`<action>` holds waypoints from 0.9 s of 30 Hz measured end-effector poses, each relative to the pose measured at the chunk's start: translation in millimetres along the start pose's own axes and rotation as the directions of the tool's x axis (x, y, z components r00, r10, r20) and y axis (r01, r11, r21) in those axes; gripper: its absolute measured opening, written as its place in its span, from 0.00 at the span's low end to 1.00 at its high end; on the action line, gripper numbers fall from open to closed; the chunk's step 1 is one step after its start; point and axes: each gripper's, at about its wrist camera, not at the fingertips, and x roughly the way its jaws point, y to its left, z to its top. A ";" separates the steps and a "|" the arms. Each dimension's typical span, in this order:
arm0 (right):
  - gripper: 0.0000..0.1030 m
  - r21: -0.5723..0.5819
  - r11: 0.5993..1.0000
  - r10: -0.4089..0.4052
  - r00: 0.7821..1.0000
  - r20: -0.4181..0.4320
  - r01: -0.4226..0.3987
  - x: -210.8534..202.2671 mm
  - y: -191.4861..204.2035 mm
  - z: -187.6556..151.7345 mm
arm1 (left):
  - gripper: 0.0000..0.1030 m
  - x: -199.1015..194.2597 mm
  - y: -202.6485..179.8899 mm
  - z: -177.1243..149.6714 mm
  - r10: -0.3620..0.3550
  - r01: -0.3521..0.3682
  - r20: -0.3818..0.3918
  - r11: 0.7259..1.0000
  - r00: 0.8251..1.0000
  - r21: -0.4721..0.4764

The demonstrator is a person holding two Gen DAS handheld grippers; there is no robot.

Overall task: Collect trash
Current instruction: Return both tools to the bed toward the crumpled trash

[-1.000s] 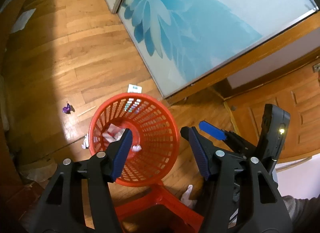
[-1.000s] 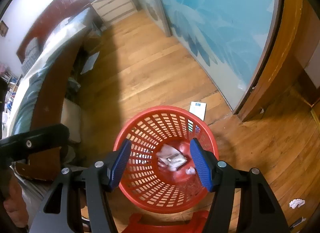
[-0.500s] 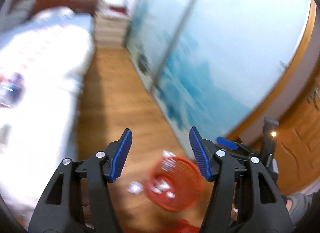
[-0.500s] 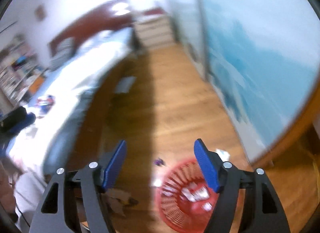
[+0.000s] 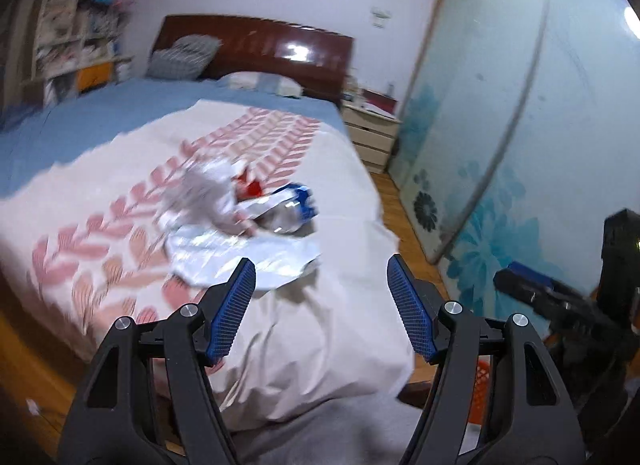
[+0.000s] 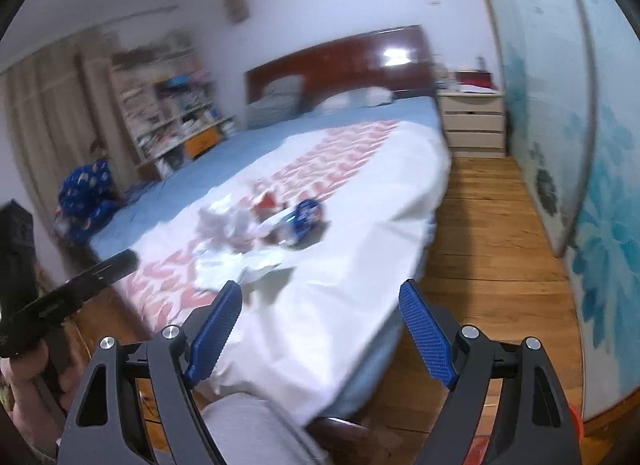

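Left gripper (image 5: 321, 307): black plastic arms, blue cross-hatched rubber pads; jaws opening, nothing between them. Right gripper (image 6: 320, 329): same build, jaws opening, also bare of any load. Both point down toward the near corner of the bed.

Grey fabric (image 5: 340, 425) fills the bottom edge of both views, soft and matte. A sliver of an orange-red perforated plastic basket (image 5: 478, 393) shows low right in the left wrist view, behind the gripper arm.

White cotton bedcover with a pink leaf-pattern band (image 5: 328, 345) drapes over the bed corner in loose folds. On it, ahead of both grippers, lies the pile of trash (image 5: 240, 221): crumpled white paper or tissue, a glossy white plastic wrapper spread flat at its near side, a small red scrap on top, and a blue-and-white crinkled packet (image 6: 306, 217) at the right end. Motion blur hides print and finer detail.

Warm varnished plank floor (image 6: 492, 249) runs right of the bed beside a frosted glass sliding door with blue flower print (image 6: 600, 205).

Farther back: blue sheet (image 5: 100, 121), pillows, a glossy dark red wooden headboard (image 5: 280, 45), a cream nightstand with drawers (image 6: 472, 121), and cluttered open shelves (image 6: 172, 113).
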 end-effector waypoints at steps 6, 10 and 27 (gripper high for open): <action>0.78 -0.045 0.999 0.028 0.998 -0.059 -0.031 44.8 50.4 -14.3 | 0.67 -0.4 31.0 -12.9 0.003 -0.003 -0.017 1.000 1.000 -0.023; 0.79 -0.039 0.999 0.028 0.996 -0.084 -0.031 94.2 59.6 -7.7 | 0.67 -3.7 53.3 -14.5 0.010 -0.010 -0.009 0.998 1.000 -0.065; 0.12 0.186 0.981 0.100 0.959 -0.265 -0.051 242.3 68.7 4.7 | 0.67 28.2 109.9 -2.8 0.055 -0.058 -0.025 0.981 0.998 -0.187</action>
